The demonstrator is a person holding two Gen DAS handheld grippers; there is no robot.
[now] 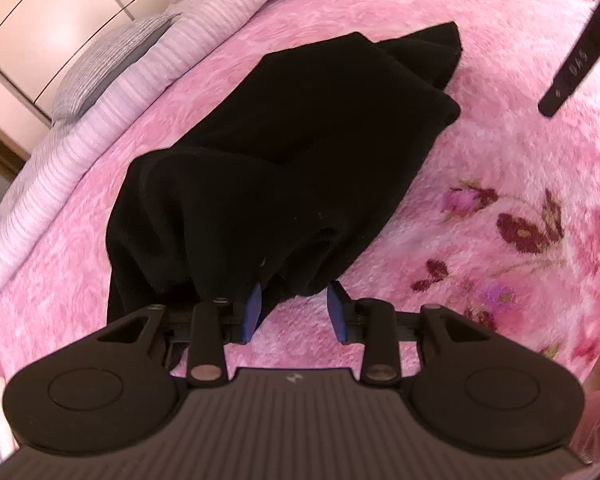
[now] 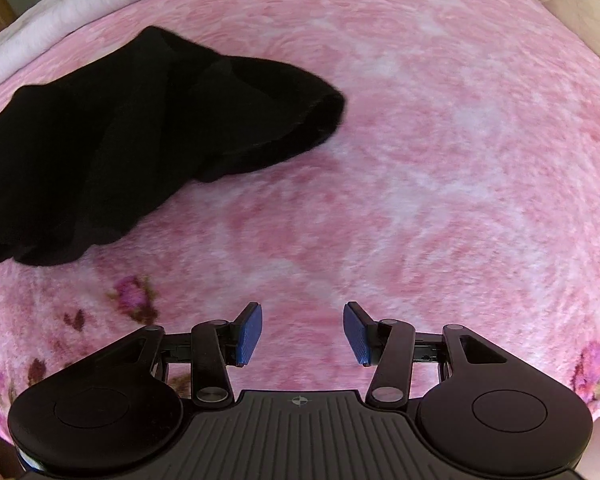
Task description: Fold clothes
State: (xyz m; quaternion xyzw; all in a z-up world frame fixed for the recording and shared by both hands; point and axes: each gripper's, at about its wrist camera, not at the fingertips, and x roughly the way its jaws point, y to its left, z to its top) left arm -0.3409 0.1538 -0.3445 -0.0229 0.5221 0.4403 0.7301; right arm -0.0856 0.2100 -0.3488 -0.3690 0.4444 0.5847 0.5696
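The left hand-held gripper (image 1: 294, 312) points steeply down at the bed, its blue pads (image 1: 253, 312) parted. The near hem of the black garment (image 1: 284, 152) hangs into the gap against the left pad; the right pad stands clear of the cloth, so nothing is clamped. From there the garment stretches away up the middle of the left wrist view, folded in thick layers, its far end in the upper right of centre.

The right hand-held gripper (image 2: 302, 328) also tilts down, jaws wide apart with only blanket between them. In its view the garment lies well apart, in the left and upper left of the frame.

The pink plush blanket (image 1: 480, 152) covers the bed, with dark red flowers at the right. A striped lilac quilt (image 1: 112, 96) bunches along the upper left. A black strap (image 1: 580, 64) crosses the upper right corner.
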